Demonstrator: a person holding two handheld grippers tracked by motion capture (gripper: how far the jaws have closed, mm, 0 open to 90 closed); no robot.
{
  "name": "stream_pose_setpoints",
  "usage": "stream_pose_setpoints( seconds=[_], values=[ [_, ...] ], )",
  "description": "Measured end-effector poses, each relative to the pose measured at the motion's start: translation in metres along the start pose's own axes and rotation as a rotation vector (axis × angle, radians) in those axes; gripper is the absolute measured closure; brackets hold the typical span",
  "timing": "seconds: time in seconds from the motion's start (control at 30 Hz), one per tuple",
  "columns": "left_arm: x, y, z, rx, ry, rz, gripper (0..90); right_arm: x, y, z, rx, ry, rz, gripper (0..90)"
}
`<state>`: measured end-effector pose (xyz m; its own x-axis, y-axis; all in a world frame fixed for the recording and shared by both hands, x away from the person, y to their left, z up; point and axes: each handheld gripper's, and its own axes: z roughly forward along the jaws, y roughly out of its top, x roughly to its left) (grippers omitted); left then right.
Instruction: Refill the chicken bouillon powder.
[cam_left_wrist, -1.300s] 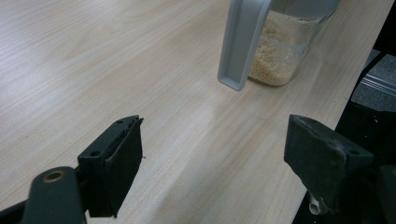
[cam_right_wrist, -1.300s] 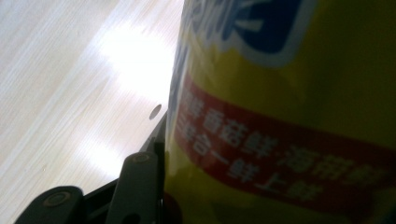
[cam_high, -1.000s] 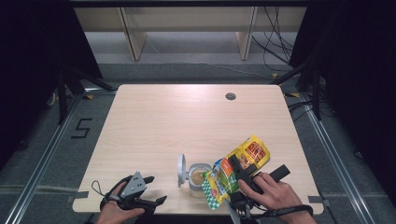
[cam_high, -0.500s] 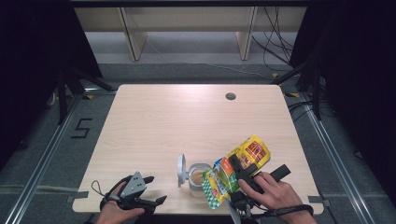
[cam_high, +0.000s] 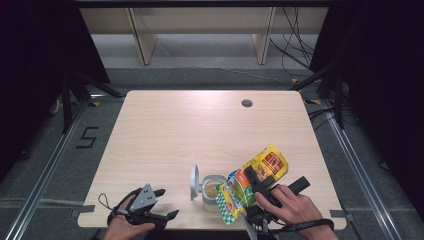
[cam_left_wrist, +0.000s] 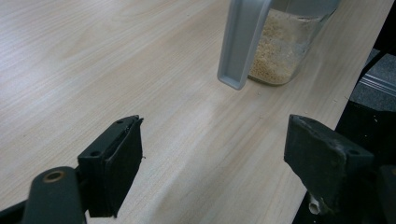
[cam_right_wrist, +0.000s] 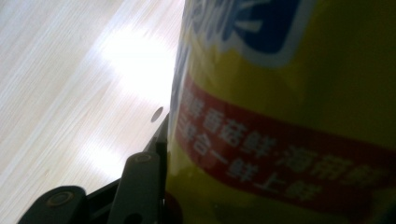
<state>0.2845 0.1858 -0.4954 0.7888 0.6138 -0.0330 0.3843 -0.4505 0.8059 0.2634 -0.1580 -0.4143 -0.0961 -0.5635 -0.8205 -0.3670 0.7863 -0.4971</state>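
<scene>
The bag (cam_high: 252, 182) is sitting tilted over the open jar (cam_high: 212, 189), and comparing with the pictures from a second ago I am seeing almost nothing shift: same slant, same spot, its lower end touching the jar's rim on the right side. I am reading that as a pour being held in place rather than a move in progress.

Nearest to me, my right gripper (cam_high: 252, 175) is clamping the bag; in the right gripper view one jaw is pressing flat against the yellow and red printed face (cam_right_wrist: 289, 116), so I am calling it closed on the bag. My left gripper (cam_high: 162, 204) is resting well to the left of the jar with its jaws spread wide and nothing between them, also unmoved.

Just beyond it, the jar is standing upright near the table's (cam_high: 200, 130) front edge, its hinged lid (cam_left_wrist: 240, 44) swung up on the left. Pale grains (cam_left_wrist: 275, 51) are filling the lower part of the glass.

My judgement: the filling is partway along, and the bag probably needs more tilt for contents to run.
</scene>
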Motion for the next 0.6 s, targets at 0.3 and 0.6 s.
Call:
stream_pose_setpoints(
  seconds=[0.3, 0.6],
  values=[
    [-0.0009, 0.0005, -0.0012, -0.012, -0.007, -0.015, 18.9, 0.0003, 0.0040, 0.0039, -0.014, -0.003, -0.002, 60.3],
    [0.0003, 0.0007, -0.0022, -0.001, 0.000, 0.002, 18.9, -0.0011, 0.0027, 0.0031, -0.011, -0.015, -0.001, 60.4]
  ],
)
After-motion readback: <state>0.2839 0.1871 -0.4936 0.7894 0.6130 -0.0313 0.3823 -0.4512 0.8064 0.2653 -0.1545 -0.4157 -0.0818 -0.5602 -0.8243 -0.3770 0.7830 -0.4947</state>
